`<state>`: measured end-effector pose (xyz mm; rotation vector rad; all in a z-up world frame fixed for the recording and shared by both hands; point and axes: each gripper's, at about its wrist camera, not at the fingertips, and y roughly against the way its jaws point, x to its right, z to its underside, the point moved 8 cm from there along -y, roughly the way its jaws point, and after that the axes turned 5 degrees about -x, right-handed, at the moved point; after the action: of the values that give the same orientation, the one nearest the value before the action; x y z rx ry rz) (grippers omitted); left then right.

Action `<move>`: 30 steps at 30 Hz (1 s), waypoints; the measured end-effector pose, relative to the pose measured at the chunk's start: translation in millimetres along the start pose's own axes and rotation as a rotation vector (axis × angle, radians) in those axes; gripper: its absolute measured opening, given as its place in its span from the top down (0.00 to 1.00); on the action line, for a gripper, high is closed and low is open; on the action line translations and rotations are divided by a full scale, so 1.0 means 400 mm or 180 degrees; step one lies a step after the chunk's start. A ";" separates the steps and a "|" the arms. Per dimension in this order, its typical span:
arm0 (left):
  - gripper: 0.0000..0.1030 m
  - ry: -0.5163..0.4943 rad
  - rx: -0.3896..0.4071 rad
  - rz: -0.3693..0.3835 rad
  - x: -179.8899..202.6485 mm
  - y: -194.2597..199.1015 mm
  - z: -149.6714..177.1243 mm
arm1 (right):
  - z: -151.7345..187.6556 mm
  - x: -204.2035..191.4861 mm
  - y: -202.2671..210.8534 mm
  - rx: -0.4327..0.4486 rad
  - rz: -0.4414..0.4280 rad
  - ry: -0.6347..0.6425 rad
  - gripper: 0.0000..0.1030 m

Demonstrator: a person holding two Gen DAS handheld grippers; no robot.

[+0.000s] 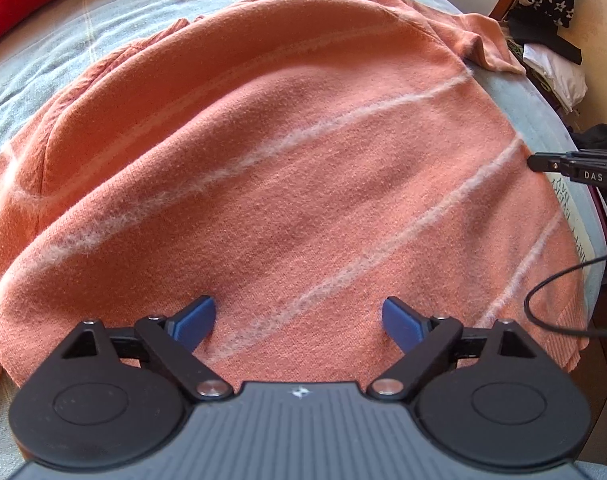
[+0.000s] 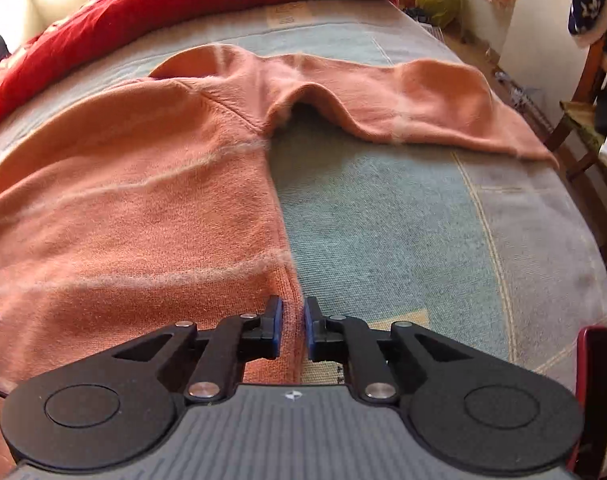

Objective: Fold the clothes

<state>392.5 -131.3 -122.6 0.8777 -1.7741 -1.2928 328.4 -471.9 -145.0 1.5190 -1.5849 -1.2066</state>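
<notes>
Left tool (image 1: 299,322) nearest the lens, blades spread wide w/ nothing between them, poised over the orange sweater (image 1: 263,152) lying flat on the bed (image 1: 35,72). Risk: it bites thick knit mid-panel, bunches two layers.

Right view: right tool (image 2: 292,328) nearly closed, pinching the sweater's side edge (image 2: 291,312) at 6 o'clock. Sleeve (image 2: 423,100) sprawls toward 1 o'clock; thin pinch may slip when lifted, and the fold drags crooked.
</notes>
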 end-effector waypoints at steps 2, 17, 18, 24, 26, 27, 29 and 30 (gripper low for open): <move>0.13 -0.0036 0.0060 -0.0056 0.003 0.021 0.015 | 0.006 0.016 0.014 -0.0018 -0.0211 -0.0158 0.86; 0.13 0.0875 0.0073 -0.0185 -0.055 0.092 0.246 | 0.233 0.037 0.047 -0.0807 -0.0577 -0.0632 0.87; 0.13 0.0905 0.0069 -0.0209 -0.057 0.096 0.258 | 0.233 0.044 0.054 -0.0865 -0.0419 -0.0470 0.87; 0.13 0.1207 0.0191 -0.0240 -0.093 0.135 0.305 | 0.167 -0.007 0.119 -0.0625 -0.0252 -0.0047 0.79; 0.13 0.1310 0.0323 -0.0227 -0.114 0.144 0.296 | 0.127 -0.074 0.139 -0.0417 -0.0385 0.0214 0.78; 0.13 0.1355 0.0396 -0.0212 -0.125 0.145 0.288 | 0.114 -0.127 0.136 -0.0376 -0.0544 0.0371 0.78; 0.13 0.1358 0.0594 -0.0120 -0.139 0.150 0.255 | 0.103 -0.240 0.107 -0.0297 -0.0711 0.0803 0.78; 0.13 0.1349 0.0698 -0.0066 -0.144 0.152 0.236 | 0.099 -0.294 0.089 -0.0241 -0.0740 0.1039 0.78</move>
<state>331.7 -24.5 -93.3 1.1959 -1.5833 -0.8524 294.7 -352.1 -110.0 1.7829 -1.1635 -1.0591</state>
